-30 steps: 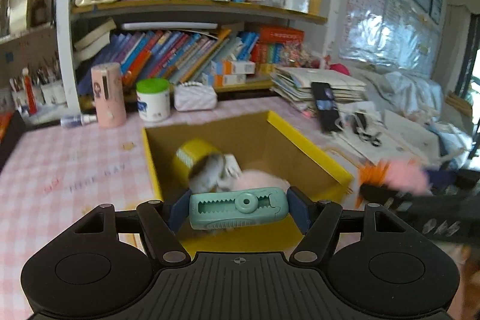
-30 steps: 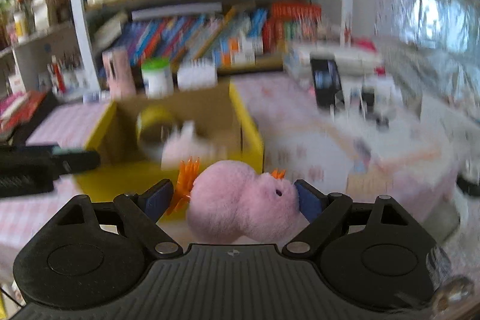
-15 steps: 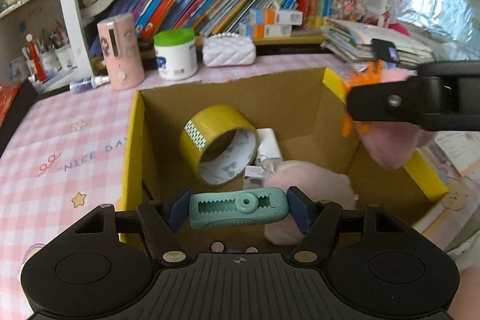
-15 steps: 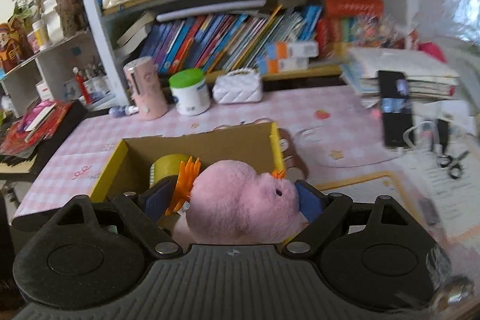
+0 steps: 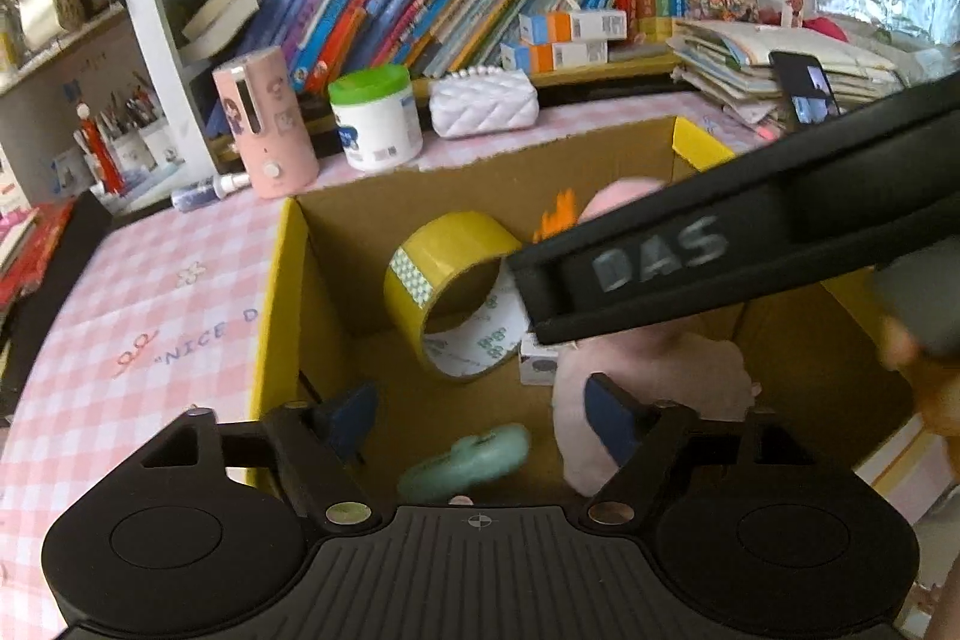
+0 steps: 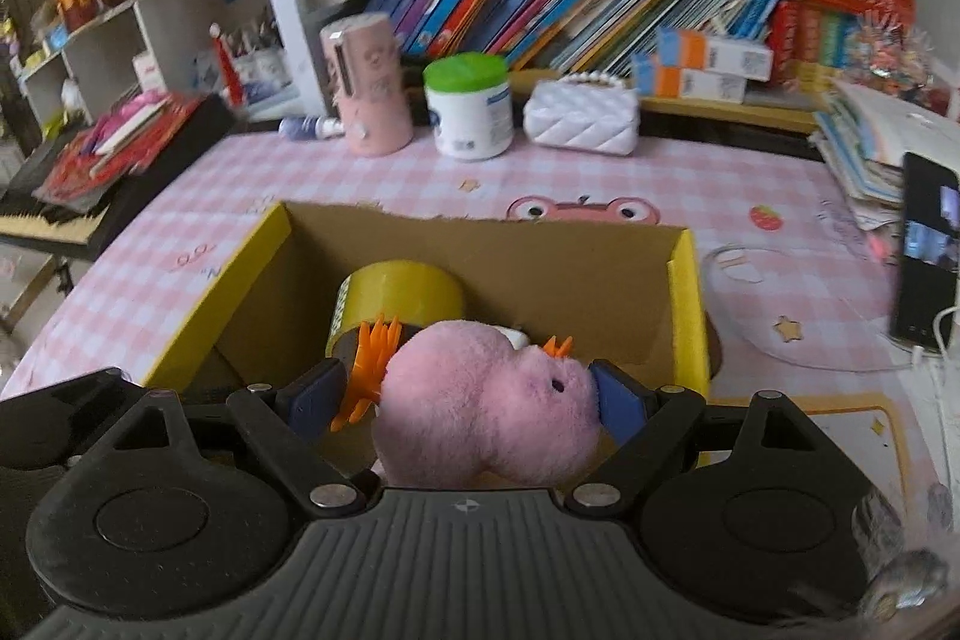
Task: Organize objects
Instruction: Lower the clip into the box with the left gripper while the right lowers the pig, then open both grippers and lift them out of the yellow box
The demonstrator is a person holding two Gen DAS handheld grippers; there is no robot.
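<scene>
A yellow-edged cardboard box (image 5: 273,292) stands on the pink checked table. My left gripper (image 5: 480,415) is open over the box's near end. A teal correction-tape dispenser (image 5: 465,463) lies loose on the box floor between and below its fingers. Inside are also a yellow tape roll (image 5: 450,280) and a pink plush (image 5: 666,394). My right gripper (image 6: 465,397) is shut on a second pink plush with orange tufts (image 6: 486,418) above the box (image 6: 684,304). Its arm (image 5: 720,250) crosses the left wrist view.
Behind the box stand a pink cylinder (image 6: 366,82), a white jar with a green lid (image 6: 471,106) and a white quilted purse (image 6: 582,118). Bookshelves rise at the back. A phone (image 6: 924,268) and stacked papers lie to the right.
My left gripper opened and the teal dispenser dropped onto the box floor. My right gripper carried the pink plush leftward over the box.
</scene>
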